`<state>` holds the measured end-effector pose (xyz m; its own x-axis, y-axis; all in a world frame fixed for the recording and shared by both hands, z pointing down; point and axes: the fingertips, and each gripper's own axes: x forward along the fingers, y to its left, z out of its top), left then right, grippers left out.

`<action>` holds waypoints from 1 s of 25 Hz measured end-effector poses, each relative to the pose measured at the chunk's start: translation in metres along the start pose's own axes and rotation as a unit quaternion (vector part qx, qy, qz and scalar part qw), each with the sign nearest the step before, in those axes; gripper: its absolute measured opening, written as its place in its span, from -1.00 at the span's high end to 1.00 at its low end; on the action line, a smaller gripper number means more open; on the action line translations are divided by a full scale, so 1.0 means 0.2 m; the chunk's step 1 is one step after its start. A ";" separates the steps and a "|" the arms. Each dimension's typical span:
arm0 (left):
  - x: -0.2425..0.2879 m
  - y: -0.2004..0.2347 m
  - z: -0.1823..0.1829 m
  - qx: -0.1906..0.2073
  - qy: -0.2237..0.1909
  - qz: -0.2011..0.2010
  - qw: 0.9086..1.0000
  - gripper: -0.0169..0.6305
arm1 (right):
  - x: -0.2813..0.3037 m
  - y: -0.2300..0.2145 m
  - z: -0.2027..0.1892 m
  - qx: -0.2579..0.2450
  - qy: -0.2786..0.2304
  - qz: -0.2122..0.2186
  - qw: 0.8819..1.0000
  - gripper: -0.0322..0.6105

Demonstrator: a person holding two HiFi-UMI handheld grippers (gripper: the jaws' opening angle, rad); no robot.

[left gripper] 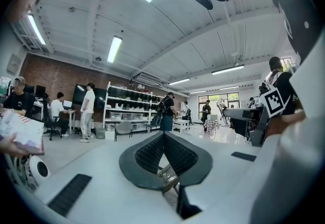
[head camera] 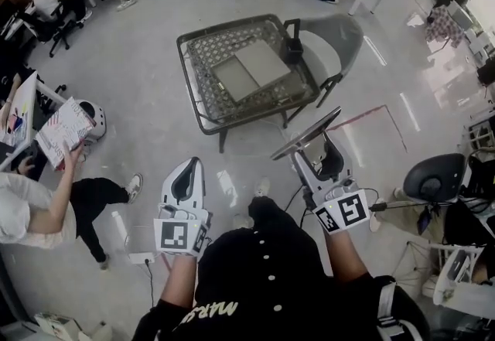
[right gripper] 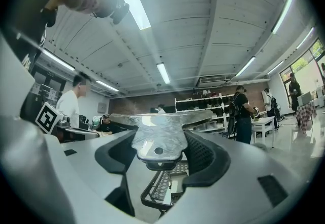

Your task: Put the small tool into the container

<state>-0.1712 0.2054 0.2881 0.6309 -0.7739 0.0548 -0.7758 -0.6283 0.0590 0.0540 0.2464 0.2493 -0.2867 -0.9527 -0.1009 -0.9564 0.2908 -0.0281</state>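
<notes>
- The basket [head camera: 189, 80] sits on a chair [head camera: 340, 42].
- Two panels [head camera: 251, 69] lie side by side in the basket.
- The tool [head camera: 306, 134] lies crosswise between the right gripper's [head camera: 312, 148] jaws, before the basket.
- The left gripper [head camera: 188, 165] is left of it, apart.

The right gripper [head camera: 315, 152] holds a flat metal small tool [head camera: 305, 133] crosswise at its tips, with the blade tilted. Ahead of it and slightly to its left stands the wire-mesh container [head camera: 207, 47]. Two grey flat slabs [head camera: 251, 69] lie inside, and a black box [head camera: 292, 49] sits at its far right rim. The left gripper [head camera: 188, 169], jaws together, hangs short of the container. Beyond its left side a seated person [head camera: 31, 208] holds papers [head camera: 63, 131].
</notes>
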 end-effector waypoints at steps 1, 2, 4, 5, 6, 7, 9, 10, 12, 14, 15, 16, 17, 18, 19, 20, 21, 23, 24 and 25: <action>0.03 0.01 0.01 0.000 0.000 0.002 1.000 0.87 | 0.02 -0.02 0.00 0.001 -0.001 0.002 1.000 -0.04; 0.06 0.01 0.01 -0.001 0.000 0.005 1.000 0.87 | 0.04 -0.04 0.00 0.001 -0.001 0.004 1.000 -0.04; 0.12 0.02 0.02 -0.003 0.000 0.009 1.000 0.87 | 0.09 -0.09 0.00 0.001 0.000 0.006 1.000 -0.04; 0.15 0.02 0.02 -0.004 0.000 0.010 1.000 0.87 | 0.11 -0.12 0.00 0.001 0.000 0.006 1.000 -0.04; 0.18 0.02 0.02 -0.004 -0.001 0.011 1.000 0.87 | 0.13 -0.15 0.00 0.001 0.000 0.007 1.000 -0.04; 0.22 0.02 0.02 -0.004 -0.001 0.011 1.000 0.87 | 0.14 -0.18 -0.01 0.001 0.000 0.007 1.000 -0.04; 0.29 0.02 0.01 -0.001 -0.002 0.011 1.000 0.87 | 0.19 -0.24 -0.02 0.002 0.000 0.007 1.000 -0.04; 0.32 0.03 0.01 0.000 -0.001 0.011 1.000 0.87 | 0.21 -0.27 -0.02 0.002 0.000 0.008 1.000 -0.04; 0.40 0.04 0.00 0.001 0.000 0.013 1.000 0.87 | 0.27 -0.32 -0.03 0.002 0.001 0.009 1.000 -0.04; 0.47 0.07 0.00 0.001 0.000 0.014 1.000 0.87 | 0.33 -0.37 -0.04 0.003 0.000 0.012 1.000 -0.04; 0.50 0.08 0.01 0.000 0.001 0.016 1.000 0.87 | 0.36 -0.39 -0.04 0.003 0.000 0.014 1.000 -0.04; 0.54 0.08 0.01 -0.002 0.000 0.017 1.000 0.87 | 0.38 -0.41 -0.05 0.002 0.000 0.015 1.000 -0.04; 0.57 0.09 0.01 -0.002 -0.001 0.018 1.000 0.87 | 0.41 -0.43 -0.05 0.002 -0.001 0.017 1.000 -0.04; 0.61 0.09 0.02 -0.002 -0.003 0.018 1.000 0.87 | 0.43 -0.45 -0.05 0.002 -0.001 0.019 1.000 -0.04; 0.65 0.09 0.02 0.000 -0.005 0.018 1.000 0.87 | 0.46 -0.48 -0.05 0.002 -0.002 0.021 1.000 -0.04; 0.69 0.09 0.03 0.001 -0.006 0.019 1.000 0.87 | 0.48 -0.51 -0.05 0.002 -0.003 0.022 1.000 -0.04; 0.73 0.09 0.04 0.002 -0.006 0.019 1.000 0.87 | 0.51 -0.54 -0.04 0.003 -0.003 0.024 1.000 -0.04; 0.81 0.09 0.07 0.004 -0.006 0.022 1.000 0.87 | 0.56 -0.61 -0.03 0.003 -0.005 0.026 1.000 -0.04; 0.84 0.09 0.08 0.005 -0.006 0.023 1.000 0.87 | 0.58 -0.64 -0.02 0.003 -0.005 0.027 1.000 -0.04; 0.87 0.10 0.09 0.006 -0.007 0.024 1.000 0.87 | 0.61 -0.67 -0.01 0.004 -0.006 0.028 1.000 -0.04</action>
<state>-0.0764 0.0571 0.2802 0.5935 -0.8036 0.0439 -0.8048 -0.5919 0.0444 0.1464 0.0919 0.2435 -0.3389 -0.9339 -0.1138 -0.9385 0.3441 -0.0298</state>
